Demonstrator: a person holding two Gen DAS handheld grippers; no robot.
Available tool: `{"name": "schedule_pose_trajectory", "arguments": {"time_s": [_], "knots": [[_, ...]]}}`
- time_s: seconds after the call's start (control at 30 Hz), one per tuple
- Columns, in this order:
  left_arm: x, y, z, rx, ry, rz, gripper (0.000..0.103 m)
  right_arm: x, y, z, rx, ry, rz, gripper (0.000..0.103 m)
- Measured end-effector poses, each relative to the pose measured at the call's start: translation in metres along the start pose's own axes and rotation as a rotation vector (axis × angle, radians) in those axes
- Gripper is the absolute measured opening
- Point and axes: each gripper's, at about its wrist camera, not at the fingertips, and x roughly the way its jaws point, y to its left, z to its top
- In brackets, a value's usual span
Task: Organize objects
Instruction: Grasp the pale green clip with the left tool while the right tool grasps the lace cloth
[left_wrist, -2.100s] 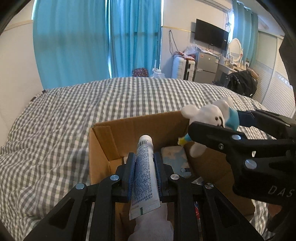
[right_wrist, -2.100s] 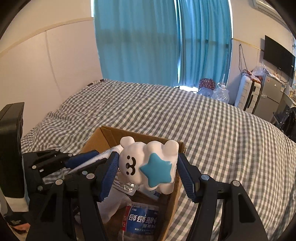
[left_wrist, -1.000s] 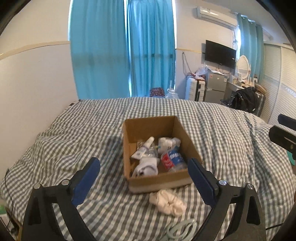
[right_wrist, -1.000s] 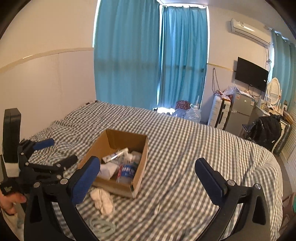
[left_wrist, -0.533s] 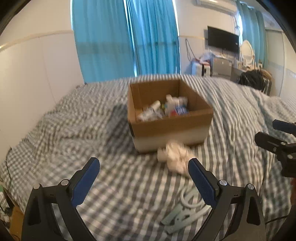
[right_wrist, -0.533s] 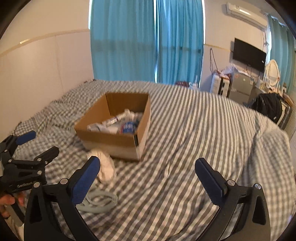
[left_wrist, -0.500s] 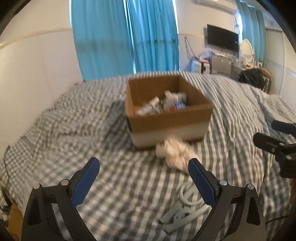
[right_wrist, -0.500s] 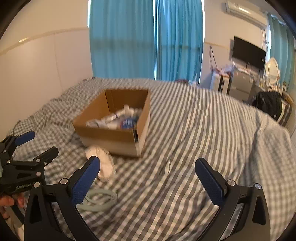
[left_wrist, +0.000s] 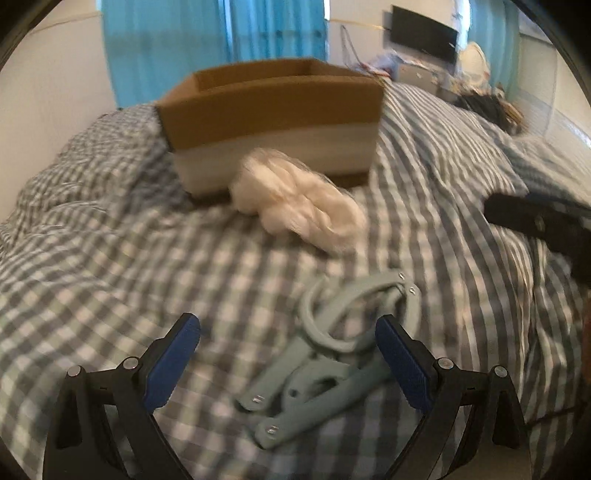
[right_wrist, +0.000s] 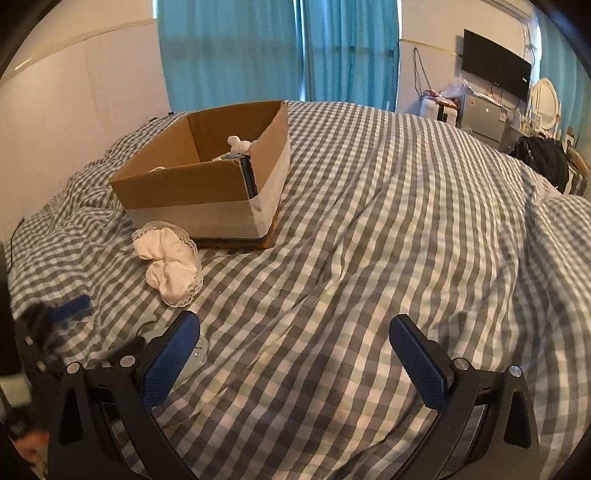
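A cardboard box (left_wrist: 273, 110) sits on the checked bed, also in the right wrist view (right_wrist: 207, 184), with a white toy (right_wrist: 238, 143) showing inside. White lacy socks (left_wrist: 299, 206) lie in front of it, also in the right wrist view (right_wrist: 170, 258). Pale green clips (left_wrist: 332, 347) lie just ahead of my left gripper (left_wrist: 288, 365), which is open and empty, low over the bed. My right gripper (right_wrist: 295, 354) is open and empty over bare bedding right of the socks. The clips are mostly hidden behind its left finger (right_wrist: 170, 354).
The grey-and-white checked bedspread (right_wrist: 388, 240) is rumpled. Blue curtains (right_wrist: 277, 51), a wall TV (right_wrist: 495, 74) and a black bag (right_wrist: 543, 162) lie beyond the bed. The right gripper's finger shows at the right of the left wrist view (left_wrist: 539, 221).
Both grippers let go of the tube and toy, pulled back from the box and dropped low. The left gripper has moved down close to the green clips.
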Motion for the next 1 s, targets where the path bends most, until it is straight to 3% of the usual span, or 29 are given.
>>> {"name": "schedule_pose_trajectory", "arguments": {"time_s": [0.07, 0.17, 0.37, 0.4, 0.47, 0.5, 0.57, 0.6, 1.0], "knots": [[-0.002, -0.004, -0.002, 0.012, -0.006, -0.016, 0.095, 0.001, 0.0, 0.0, 0.002, 0.005, -0.001, 0.103], [-0.002, -0.007, -0.005, 0.003, 0.022, -0.076, 0.081, 0.002, -0.001, -0.001, 0.009, 0.01, 0.0, 0.103], [-0.003, -0.016, -0.01, 0.038, 0.059, -0.126, 0.077, 0.0, -0.001, 0.0, 0.018, 0.012, -0.006, 0.103], [-0.004, -0.016, -0.011, 0.048, 0.059, -0.138, 0.066, 0.0, -0.001, 0.0, 0.018, 0.011, -0.007, 0.103], [-0.005, -0.019, -0.011, 0.074, 0.058, -0.142, 0.061, -0.002, -0.001, -0.001, 0.019, 0.01, -0.01, 0.103], [-0.008, -0.021, -0.011, 0.085, 0.051, -0.141, 0.048, -0.003, -0.001, -0.001, 0.018, 0.01, -0.012, 0.103], [-0.015, -0.021, -0.009, 0.083, 0.027, -0.144, 0.034, -0.004, 0.0, -0.002, 0.019, 0.012, -0.014, 0.103], [-0.019, -0.018, -0.007, 0.074, 0.019, -0.149, 0.017, -0.005, 0.0, -0.003, 0.02, 0.012, -0.015, 0.103], [-0.043, 0.016, 0.012, 0.009, -0.049, -0.128, 0.006, -0.011, 0.008, -0.008, 0.001, 0.008, -0.019, 0.103]]}}
